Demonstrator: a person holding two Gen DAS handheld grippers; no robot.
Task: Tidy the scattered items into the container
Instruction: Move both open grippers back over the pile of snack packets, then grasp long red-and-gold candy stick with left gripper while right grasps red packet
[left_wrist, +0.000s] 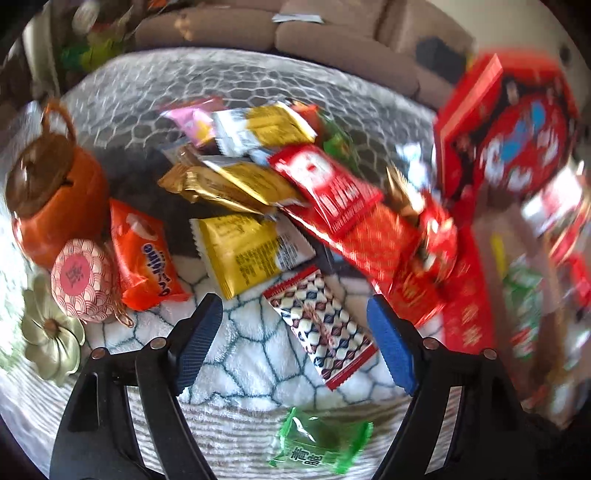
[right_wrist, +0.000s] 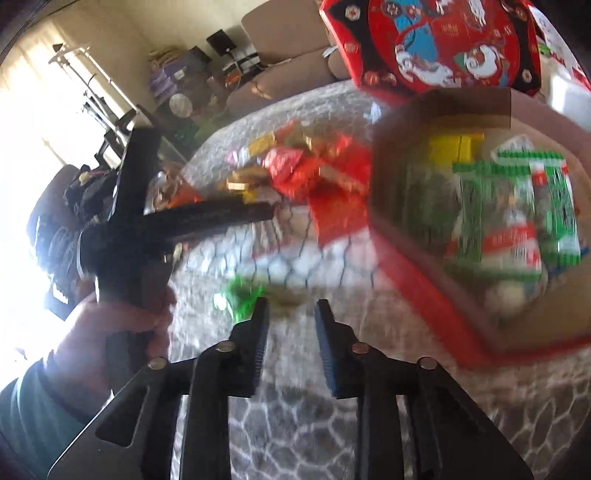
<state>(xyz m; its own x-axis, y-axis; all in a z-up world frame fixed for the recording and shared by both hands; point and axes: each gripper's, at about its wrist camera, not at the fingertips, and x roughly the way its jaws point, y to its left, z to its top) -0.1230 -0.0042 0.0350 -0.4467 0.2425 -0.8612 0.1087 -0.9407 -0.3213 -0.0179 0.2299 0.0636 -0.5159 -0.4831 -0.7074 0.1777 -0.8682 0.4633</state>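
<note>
A heap of snack packets lies on a fleece cloth with a hexagon pattern. My left gripper is open and empty, its fingers either side of a checkered red-edged packet. A yellow packet, an orange packet and a red packet lie beyond. A green candy lies below the fingers. The red octagonal box at right holds green and red packets; its red lid stands behind. My right gripper is open and empty, near the blurred green candy.
An orange pumpkin-shaped jar, a round pink patterned box and a pale flower ornament sit at the left. A beige sofa is behind the table. The left gripper's body and the hand holding it show in the right wrist view.
</note>
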